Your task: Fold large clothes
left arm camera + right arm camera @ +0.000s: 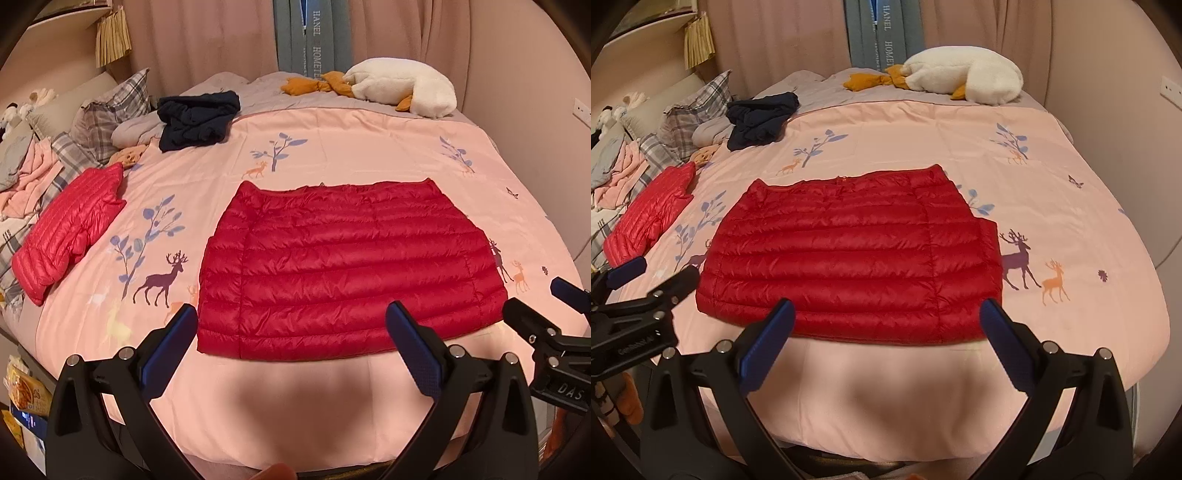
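My left gripper point(290, 325) and right gripper point(886, 319) both hang with jaws spread wide, holding nothing. Just beyond their tips lies the red puffer jacket point(343, 273) — folded to a flat quilted rectangle, sleeves tucked under, I think — on the pink deer-print duvet point(295, 398). Farther left sits a second folded one (coral jacket point(70, 232)).

- Bare pink duvet point(295, 398) at 6 o'clock, below the red jacket point(343, 273) — open passage.
- Pink jacket point(70, 236) at 9 o'clock, navy garment point(197, 120) at 11 — obstacles.
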Motion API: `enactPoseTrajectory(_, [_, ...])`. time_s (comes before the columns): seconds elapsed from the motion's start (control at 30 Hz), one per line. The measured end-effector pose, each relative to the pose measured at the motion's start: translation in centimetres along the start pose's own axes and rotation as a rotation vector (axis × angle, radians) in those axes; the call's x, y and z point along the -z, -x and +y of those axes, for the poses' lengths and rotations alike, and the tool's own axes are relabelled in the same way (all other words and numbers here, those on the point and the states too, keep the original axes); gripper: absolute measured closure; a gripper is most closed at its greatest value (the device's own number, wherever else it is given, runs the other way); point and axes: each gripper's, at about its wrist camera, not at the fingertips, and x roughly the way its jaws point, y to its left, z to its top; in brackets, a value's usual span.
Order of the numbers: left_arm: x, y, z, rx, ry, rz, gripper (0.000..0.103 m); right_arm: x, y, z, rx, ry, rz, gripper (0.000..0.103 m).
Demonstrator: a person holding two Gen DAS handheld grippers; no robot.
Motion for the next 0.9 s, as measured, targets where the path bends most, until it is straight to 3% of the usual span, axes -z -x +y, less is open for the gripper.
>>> enactPoseTrajectory(0.9, [0.46, -0.43, -0.60, -0.013, -0.035, 0.011, 0.001, -0.18, -0.16, -0.22, -0.028, -0.027, 0.010, 0.002])
